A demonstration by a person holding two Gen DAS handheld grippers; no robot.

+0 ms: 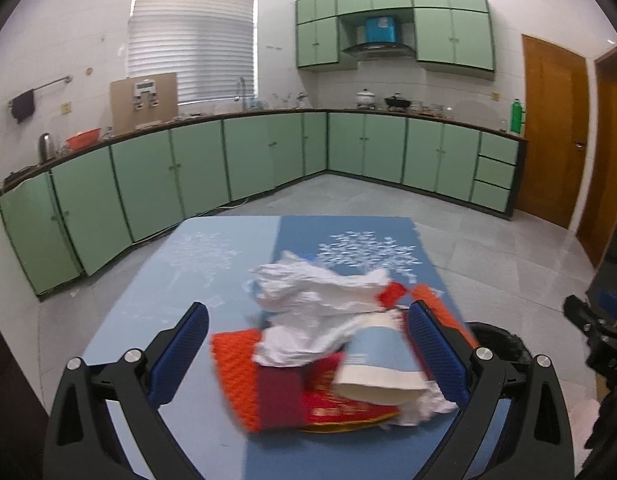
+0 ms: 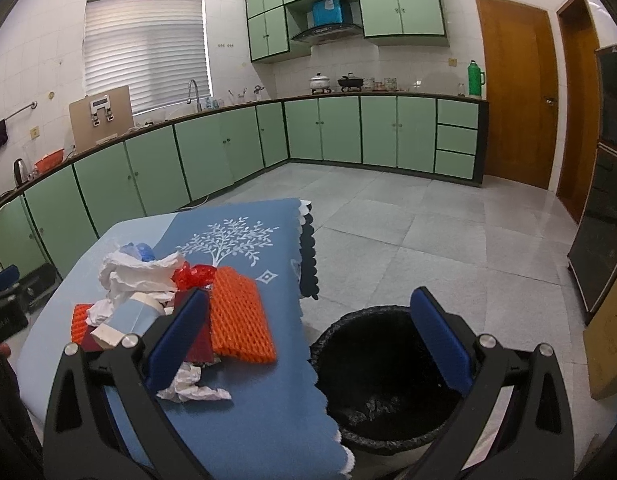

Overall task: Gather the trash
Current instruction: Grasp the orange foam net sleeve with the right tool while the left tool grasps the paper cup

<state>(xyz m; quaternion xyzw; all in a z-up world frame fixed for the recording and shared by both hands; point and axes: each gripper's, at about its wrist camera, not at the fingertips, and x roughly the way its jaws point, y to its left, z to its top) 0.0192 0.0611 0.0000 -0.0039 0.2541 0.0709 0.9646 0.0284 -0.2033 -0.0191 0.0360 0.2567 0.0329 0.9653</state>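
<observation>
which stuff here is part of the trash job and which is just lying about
For the job:
- crumpled white paper
- orange foam netting
- paper cup
- red wrapper
- black-lined trash bin

Lying about:
- blue tablecloth
- green thermos
- kettle
- pots on stove

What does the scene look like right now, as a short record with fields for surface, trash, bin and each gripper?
surface: table with a blue tablecloth
trash: one pile holding crumpled white paper, orange foam netting, a light blue paper cup on its side and a red wrapper
bin: black-lined trash bin on the floor beside the table edge
left gripper: open, jaws either side of the pile
right gripper: open, holding nothing, above the bin and table edge
</observation>
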